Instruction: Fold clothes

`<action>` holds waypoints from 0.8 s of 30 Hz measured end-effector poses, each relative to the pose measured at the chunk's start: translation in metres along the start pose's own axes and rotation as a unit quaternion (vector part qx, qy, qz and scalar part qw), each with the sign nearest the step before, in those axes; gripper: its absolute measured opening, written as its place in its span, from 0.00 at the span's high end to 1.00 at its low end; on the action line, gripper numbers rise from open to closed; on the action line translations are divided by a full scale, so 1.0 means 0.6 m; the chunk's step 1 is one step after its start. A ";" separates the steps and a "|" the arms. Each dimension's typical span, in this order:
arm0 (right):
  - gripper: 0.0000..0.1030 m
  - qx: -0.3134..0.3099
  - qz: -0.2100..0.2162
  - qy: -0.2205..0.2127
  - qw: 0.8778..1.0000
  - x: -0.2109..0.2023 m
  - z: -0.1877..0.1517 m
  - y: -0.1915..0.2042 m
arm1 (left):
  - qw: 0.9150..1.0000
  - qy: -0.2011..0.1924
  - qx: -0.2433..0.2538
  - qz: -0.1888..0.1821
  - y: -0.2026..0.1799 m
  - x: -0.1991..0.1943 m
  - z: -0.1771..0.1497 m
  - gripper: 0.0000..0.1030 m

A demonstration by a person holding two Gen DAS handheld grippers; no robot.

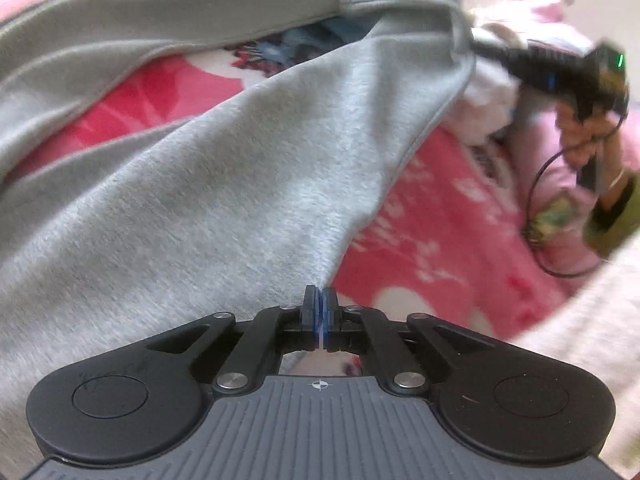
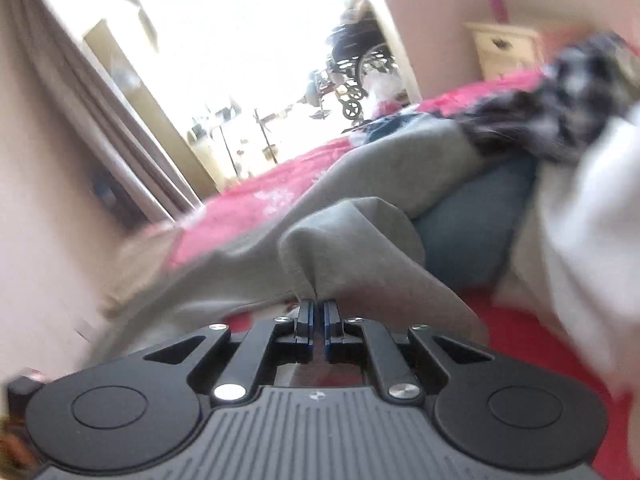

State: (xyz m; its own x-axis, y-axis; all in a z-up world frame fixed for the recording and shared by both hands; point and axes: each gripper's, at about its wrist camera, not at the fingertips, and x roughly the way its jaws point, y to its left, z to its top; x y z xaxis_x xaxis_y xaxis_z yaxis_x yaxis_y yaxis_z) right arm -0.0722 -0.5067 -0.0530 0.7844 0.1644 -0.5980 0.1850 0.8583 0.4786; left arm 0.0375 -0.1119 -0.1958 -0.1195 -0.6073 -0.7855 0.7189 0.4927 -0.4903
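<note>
A grey fleece garment [image 1: 224, 184] stretches across a pink bedspread [image 1: 448, 248], lifted between both grippers. My left gripper [image 1: 321, 300] is shut on one edge of it, the cloth fanning up and away from the pads. In the left wrist view my right gripper [image 1: 484, 50] shows at the upper right, pinching the garment's far corner, with a hand [image 1: 584, 132] on its handle. In the right wrist view my right gripper [image 2: 319, 308] is shut on a bunched fold of the grey garment [image 2: 352, 240].
A white cloth [image 2: 592, 216], a dark blue cloth [image 2: 468, 228] and a black-and-white patterned cloth [image 2: 560, 108] lie heaped on the bed to the right. A cable [image 1: 540, 200] hangs from the right gripper. A bright doorway [image 2: 240, 60], a wheelchair [image 2: 360, 64] and a cream nightstand [image 2: 504, 50] lie beyond.
</note>
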 end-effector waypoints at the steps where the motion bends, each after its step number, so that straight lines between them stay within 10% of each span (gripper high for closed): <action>1: 0.98 0.025 -0.002 0.010 1.000 -0.020 -0.011 -0.017 | 1.000 0.002 -0.001 -0.018 0.002 -0.008 -0.001 1.00; 9: 0.97 0.254 -0.156 0.174 0.939 -0.034 -0.227 -0.204 | 0.993 0.107 0.032 -0.030 0.009 0.069 -0.015 0.99; 12: 0.92 0.280 -0.167 0.152 0.933 -0.064 -0.242 -0.217 | 0.992 0.118 0.032 -0.033 0.004 0.072 -0.001 0.96; 19: 0.64 0.159 -0.178 -0.003 0.971 -0.097 -0.195 -0.134 | 0.993 0.101 0.063 -0.024 -0.025 0.047 0.068 0.73; 24: 0.50 0.148 -0.160 -0.064 0.974 -0.035 -0.150 -0.142 | 0.994 0.074 0.069 0.032 -0.029 0.065 0.152 0.67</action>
State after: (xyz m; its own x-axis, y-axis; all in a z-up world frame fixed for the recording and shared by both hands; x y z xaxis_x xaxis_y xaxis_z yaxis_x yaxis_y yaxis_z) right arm -0.1574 -0.5393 -0.1389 0.7218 -0.1669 -0.6717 0.5803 0.6749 0.4559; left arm 0.0827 -0.2012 -0.1833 -0.1630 -0.4742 -0.8652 0.8139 0.4311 -0.3896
